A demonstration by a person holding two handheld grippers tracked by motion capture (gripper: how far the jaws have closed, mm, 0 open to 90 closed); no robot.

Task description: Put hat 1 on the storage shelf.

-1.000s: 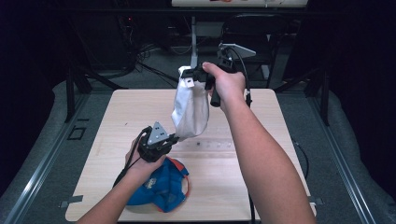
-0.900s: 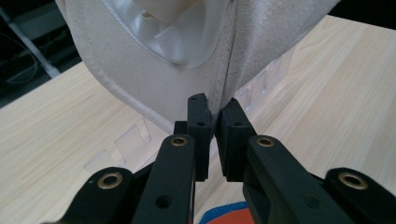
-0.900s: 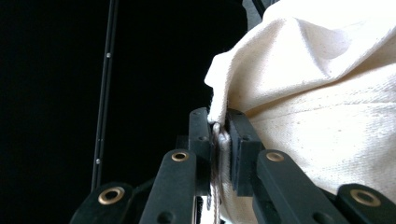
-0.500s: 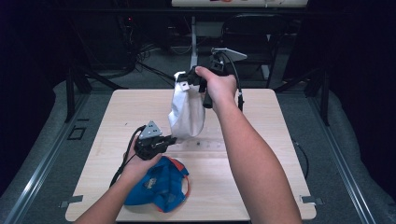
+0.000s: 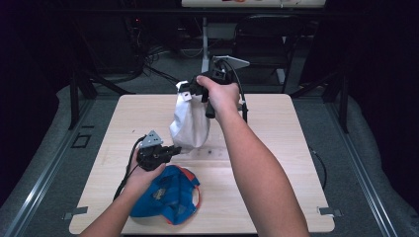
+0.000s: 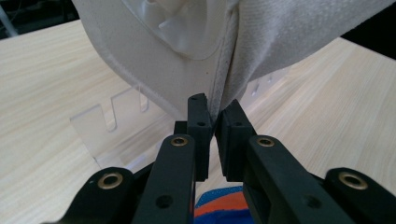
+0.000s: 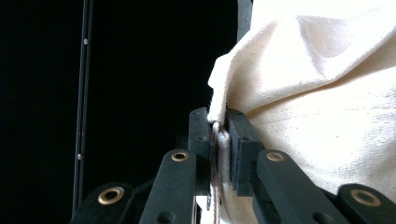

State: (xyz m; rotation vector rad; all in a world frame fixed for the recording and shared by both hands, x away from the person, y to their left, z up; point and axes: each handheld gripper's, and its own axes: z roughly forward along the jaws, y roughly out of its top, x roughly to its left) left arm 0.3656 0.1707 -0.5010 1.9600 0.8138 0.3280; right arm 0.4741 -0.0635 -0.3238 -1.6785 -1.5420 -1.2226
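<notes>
White cloth cap [image 5: 190, 126], light and floppy by the look of it, hangs over the wooden table [image 5: 276, 148], the right gripper [image 5: 190, 94] clenched on its top edge, the left gripper [image 5: 174, 149] pinching its lower seam, the firmest places to hold.

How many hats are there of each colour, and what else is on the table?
White hats: 1, held up by both grippers
Blue hats: 1, lying on the table
Clear stands: 1
Total: 3 things
</notes>
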